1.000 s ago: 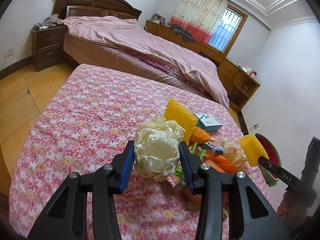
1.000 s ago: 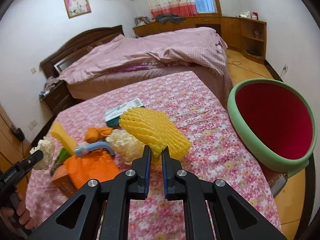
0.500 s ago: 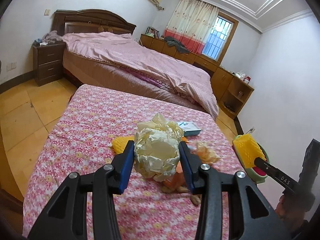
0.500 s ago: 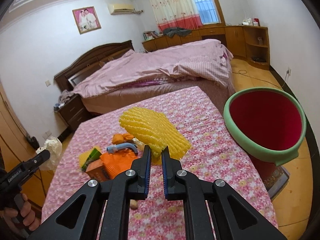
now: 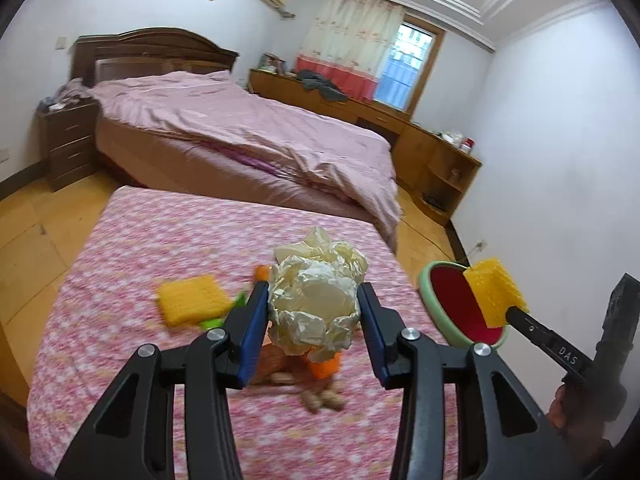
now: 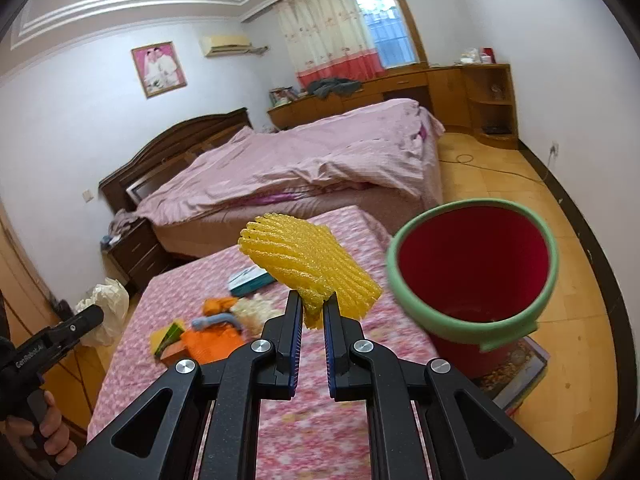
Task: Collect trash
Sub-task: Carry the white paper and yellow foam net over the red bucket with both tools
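Covering table [image 5: 120, 280] — pink floral cloth

Cream paper wad [image 5: 314, 304], yellow foam net [image 6: 310, 264] — red bin [image 6: 472, 268], green-rimmed, pink floral tablecloth [image 5: 160, 248].

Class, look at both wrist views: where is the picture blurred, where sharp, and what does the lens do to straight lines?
Left wrist view: the floral tablecloth and peanuts smear with motion, the crumpled paper ball stays sharp. Right wrist view: the yellow foam net is crisp, the table clutter is blurred, the ceiling moulding bows.
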`<control>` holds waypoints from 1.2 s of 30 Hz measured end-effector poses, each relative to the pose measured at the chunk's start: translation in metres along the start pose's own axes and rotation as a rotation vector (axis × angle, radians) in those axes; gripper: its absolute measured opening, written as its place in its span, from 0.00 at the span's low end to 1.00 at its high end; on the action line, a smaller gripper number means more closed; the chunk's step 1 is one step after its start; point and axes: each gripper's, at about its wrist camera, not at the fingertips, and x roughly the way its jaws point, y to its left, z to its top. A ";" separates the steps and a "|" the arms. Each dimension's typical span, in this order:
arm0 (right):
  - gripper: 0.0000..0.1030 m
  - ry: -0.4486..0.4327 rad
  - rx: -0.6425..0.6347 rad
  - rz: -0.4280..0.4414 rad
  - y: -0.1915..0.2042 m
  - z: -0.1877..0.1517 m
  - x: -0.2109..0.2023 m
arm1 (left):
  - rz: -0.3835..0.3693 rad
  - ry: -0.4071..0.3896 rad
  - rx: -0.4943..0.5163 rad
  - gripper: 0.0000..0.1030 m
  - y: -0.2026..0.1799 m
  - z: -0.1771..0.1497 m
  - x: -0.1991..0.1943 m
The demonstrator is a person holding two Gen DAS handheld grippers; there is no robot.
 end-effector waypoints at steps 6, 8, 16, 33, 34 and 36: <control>0.10 -0.014 0.038 -0.034 -0.034 0.007 -0.002 | -0.043 0.033 0.076 0.43 -0.051 0.004 0.026; 0.10 -0.009 0.059 -0.040 -0.047 0.009 0.001 | -0.062 0.052 0.094 0.43 -0.068 0.005 0.039; 0.10 0.009 0.130 -0.063 -0.092 0.012 0.013 | -0.127 0.115 0.165 0.43 -0.128 0.003 0.103; 0.10 0.043 0.290 -0.105 -0.166 0.011 0.042 | -0.217 0.243 0.275 0.43 -0.215 -0.024 0.209; 0.10 0.048 0.299 -0.107 -0.168 0.010 0.044 | -0.220 0.249 0.280 0.43 -0.218 -0.026 0.212; 0.10 0.056 0.312 -0.111 -0.171 0.008 0.048 | -0.221 0.267 0.292 0.44 -0.222 -0.031 0.221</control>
